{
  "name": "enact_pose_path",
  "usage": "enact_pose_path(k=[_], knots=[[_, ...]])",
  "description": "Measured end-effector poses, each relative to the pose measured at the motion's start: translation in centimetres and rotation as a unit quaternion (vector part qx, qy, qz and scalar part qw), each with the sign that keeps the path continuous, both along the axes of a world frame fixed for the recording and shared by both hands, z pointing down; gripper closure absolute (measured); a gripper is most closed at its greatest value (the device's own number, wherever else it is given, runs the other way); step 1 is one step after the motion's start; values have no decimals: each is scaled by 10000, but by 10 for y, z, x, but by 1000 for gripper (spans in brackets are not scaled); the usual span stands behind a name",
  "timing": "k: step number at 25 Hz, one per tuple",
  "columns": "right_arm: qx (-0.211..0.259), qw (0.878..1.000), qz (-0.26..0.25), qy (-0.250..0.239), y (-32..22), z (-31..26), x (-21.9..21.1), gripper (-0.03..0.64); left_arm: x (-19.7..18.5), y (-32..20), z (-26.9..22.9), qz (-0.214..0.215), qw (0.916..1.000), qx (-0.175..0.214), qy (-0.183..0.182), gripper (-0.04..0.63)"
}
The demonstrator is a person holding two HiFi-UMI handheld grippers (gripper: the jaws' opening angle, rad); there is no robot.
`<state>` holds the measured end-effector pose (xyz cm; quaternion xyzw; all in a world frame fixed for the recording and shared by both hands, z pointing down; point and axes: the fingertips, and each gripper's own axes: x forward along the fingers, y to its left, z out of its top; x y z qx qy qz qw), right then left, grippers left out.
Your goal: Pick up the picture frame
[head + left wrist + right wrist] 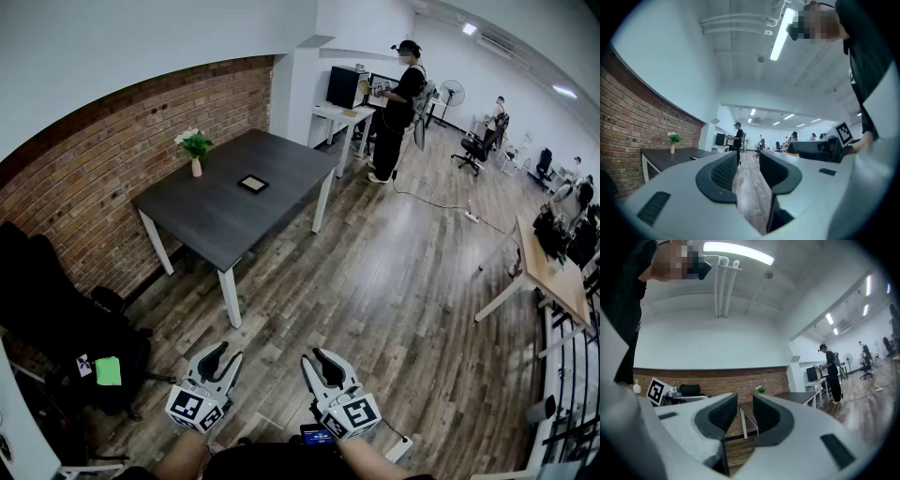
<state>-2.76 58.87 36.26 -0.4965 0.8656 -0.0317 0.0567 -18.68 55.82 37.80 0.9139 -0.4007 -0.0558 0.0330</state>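
Note:
A small dark picture frame (253, 184) lies flat near the middle of the dark grey table (220, 220), far ahead of me. A thin sliver of the picture frame (694, 158) shows on the table (665, 157) in the left gripper view. Both grippers hang low over the wooden floor, well short of the table. My left gripper (223, 356) is open with nothing between its jaws. My right gripper (318, 361) is also open and empty. In the right gripper view the table (797, 397) shows beyond the jaws.
A small vase of flowers (195, 147) stands at the table's back edge by the brick wall (112, 159). A person (398, 108) stands at a white desk (337, 117) beyond the table. A dark chair (66, 337) sits at my left. A light wooden table (553, 281) stands at the right.

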Motion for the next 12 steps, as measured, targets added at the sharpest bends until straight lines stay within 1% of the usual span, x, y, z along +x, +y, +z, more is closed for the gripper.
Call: enact_pose_path(k=[2, 4, 12], knots=[[-213, 9997, 108, 8, 0, 11, -3, 509, -3, 6, 4, 61, 9999, -103, 41, 463], [-323, 9993, 214, -6, 2, 17, -5, 509, -5, 11, 6, 134, 9997, -192, 70, 463], [-336, 9992, 236, 15, 10, 23, -5, 509, 2, 19, 8, 247, 9993, -240, 123, 463]])
